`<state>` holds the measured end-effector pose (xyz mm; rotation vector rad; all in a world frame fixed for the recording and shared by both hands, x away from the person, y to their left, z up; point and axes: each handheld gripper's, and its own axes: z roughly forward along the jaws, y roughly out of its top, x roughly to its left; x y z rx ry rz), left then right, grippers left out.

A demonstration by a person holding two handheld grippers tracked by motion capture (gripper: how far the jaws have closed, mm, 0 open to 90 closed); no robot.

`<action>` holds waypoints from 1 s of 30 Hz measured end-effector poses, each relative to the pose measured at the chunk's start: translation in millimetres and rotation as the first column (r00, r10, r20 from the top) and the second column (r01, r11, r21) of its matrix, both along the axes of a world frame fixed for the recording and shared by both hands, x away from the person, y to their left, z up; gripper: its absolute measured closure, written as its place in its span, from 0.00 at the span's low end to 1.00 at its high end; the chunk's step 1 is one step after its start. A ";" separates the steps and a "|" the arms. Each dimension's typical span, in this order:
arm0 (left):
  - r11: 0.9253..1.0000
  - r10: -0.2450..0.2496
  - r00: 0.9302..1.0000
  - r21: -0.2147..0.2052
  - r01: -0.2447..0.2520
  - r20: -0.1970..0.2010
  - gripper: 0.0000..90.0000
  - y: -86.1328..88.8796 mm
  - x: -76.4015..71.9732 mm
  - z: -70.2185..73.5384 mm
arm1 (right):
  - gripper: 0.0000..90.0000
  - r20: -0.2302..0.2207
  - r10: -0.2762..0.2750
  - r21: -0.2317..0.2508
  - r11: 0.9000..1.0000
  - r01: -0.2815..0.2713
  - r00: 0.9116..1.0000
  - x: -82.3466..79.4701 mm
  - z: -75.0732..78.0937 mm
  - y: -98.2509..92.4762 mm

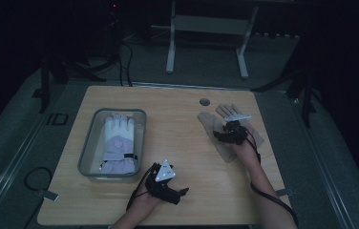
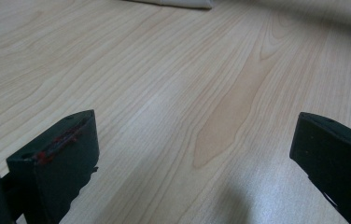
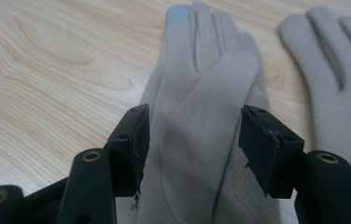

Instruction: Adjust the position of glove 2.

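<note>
Right claw (image 3: pixel 192 140) down on the near beige glove (image 3: pixel 201 140), jaws half closed to either side of its folded cuff end, both pads against the fabric. Glove lies flat on the wooden surface (image 1: pixel 182 138), right half. Second beige glove (image 3: pixel 337 84) just beside it. Left claw (image 2: pixel 197 154) wide open over bare wood, nothing between the jaws. White-and-lilac glove (image 1: pixel 118 143) rests in a grey bin (image 1: pixel 88 143), left side.
</note>
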<state>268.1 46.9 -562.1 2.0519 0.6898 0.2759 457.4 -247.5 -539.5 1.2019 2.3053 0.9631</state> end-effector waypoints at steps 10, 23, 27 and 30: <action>1.000 -0.003 1.000 0.011 0.003 0.004 0.01 -1.1 -0.8 -1.0 | 0.54 -0.015 0.027 -0.029 0.999 -0.027 1.000 -0.7 -12.5 -1.3; 1.000 0.010 1.000 0.000 -0.010 0.003 0.01 -0.8 -0.3 -0.7 | 0.88 -0.046 -0.120 0.062 0.991 0.123 0.992 -18.8 -6.1 14.4; 1.000 0.016 1.000 0.004 -0.016 0.011 0.01 0.0 -0.6 0.1 | 0.88 -0.057 -0.183 0.117 0.975 0.188 0.982 -32.7 1.5 28.6; 1.000 0.027 0.999 -0.005 -0.027 0.023 0.01 1.8 -1.0 1.8 | 0.88 -0.051 -0.227 0.151 0.961 0.232 0.973 -45.0 9.5 40.7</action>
